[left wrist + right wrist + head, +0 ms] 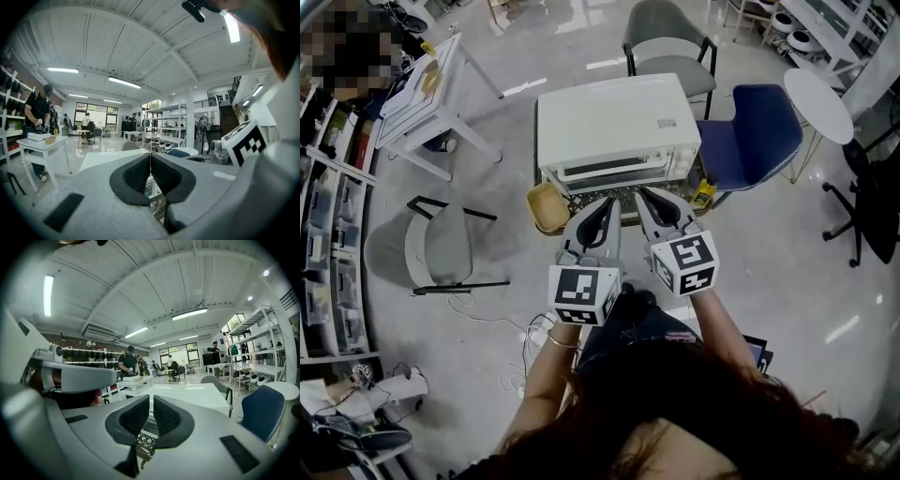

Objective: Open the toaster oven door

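A white toaster oven [614,127] stands on a wire stand in front of me, its door [614,174] closed on the side facing me. Both grippers hover side by side just before the door, apart from it. My left gripper [607,204] has its black pads pressed together with nothing between them [150,164]. The right gripper [647,197] is shut too, with only a hair-thin slit between its pads [151,411] and nothing held. The oven's white top [187,392] shows beyond the right jaws, and the wire stand [145,444] below them.
A yellow tray [547,208] sits at the oven's left corner and a small yellow item [703,195] at its right. Behind stand a blue chair [750,136], a grey chair [670,47] and a round white table [818,103]. A tipped grey chair [441,248] lies to the left.
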`<control>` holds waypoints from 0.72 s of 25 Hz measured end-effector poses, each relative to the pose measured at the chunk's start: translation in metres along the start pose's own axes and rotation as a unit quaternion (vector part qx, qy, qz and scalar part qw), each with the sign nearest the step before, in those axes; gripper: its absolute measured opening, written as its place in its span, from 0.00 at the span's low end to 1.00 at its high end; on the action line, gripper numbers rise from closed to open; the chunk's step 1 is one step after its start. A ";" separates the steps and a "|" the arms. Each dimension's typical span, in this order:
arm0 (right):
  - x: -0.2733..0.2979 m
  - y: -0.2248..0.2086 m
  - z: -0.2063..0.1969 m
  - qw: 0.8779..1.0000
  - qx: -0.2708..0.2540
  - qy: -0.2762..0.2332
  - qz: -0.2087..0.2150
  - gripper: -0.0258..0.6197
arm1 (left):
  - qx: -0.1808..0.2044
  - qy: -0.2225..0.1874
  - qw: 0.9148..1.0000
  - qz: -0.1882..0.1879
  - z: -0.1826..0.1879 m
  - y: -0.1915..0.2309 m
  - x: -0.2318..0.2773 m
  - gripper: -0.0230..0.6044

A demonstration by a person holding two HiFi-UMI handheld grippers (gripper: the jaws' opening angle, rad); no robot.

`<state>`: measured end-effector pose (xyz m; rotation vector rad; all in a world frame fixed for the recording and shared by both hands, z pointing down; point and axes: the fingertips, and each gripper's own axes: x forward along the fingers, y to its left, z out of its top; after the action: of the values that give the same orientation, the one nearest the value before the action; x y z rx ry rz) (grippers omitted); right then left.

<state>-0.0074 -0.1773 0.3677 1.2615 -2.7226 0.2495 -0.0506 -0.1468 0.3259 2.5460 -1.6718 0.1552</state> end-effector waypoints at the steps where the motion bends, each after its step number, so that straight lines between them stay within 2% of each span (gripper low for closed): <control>1: 0.003 0.000 -0.001 1.000 0.002 0.002 -0.002 0.06 | 0.001 0.000 1.000 -0.001 0.000 0.003 0.001 0.06; 18: 0.055 -0.014 -0.028 0.997 0.039 0.038 -0.053 0.11 | 0.002 0.010 0.999 -0.048 -0.008 0.043 0.029 0.06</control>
<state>-0.0306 -0.2219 0.4069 1.3826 -2.5972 0.3880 -0.0786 -0.1891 0.3382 2.6115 -1.5407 0.1757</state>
